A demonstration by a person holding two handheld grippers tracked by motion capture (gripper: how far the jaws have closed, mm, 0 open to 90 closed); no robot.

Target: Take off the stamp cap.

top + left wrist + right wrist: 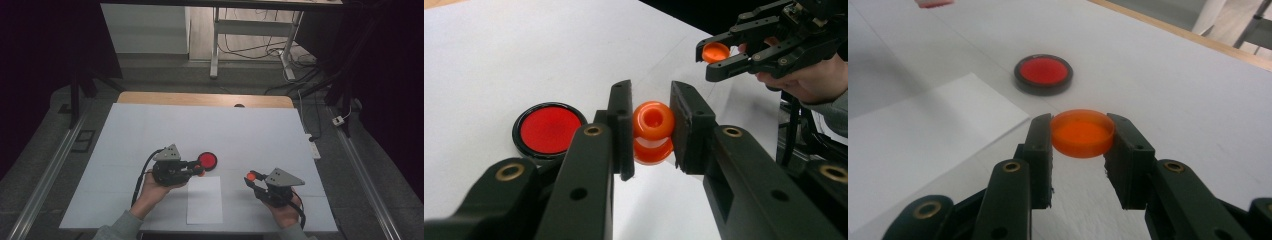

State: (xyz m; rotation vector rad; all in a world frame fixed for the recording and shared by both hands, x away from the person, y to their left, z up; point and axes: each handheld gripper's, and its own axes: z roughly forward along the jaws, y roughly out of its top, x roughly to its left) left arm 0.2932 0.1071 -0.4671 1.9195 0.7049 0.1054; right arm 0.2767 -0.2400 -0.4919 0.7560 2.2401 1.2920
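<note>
Left claw (pixel 651 127) pinches an orange spool (pixel 653 131); right claw (pixel 1082 140) grips an orange cap (pixel 1082 133) by its rim. Either could squirt free if the pads slip on the rounded plastic, dropping onto the table (pixel 150 125).

My two grippers, left gripper (pixel 199 170) and right gripper (pixel 251 180), are black with brass-ringed screws, grey three-cornered top plates and trailing black cables; my sleeves (pixel 120 227) are grey.

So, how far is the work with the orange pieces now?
Both pieces are picked up: the left tongs grip the orange spool, and the right tongs grip the orange cap. They are apart, so joining them probably remains. The red disc lies on the table.
</note>
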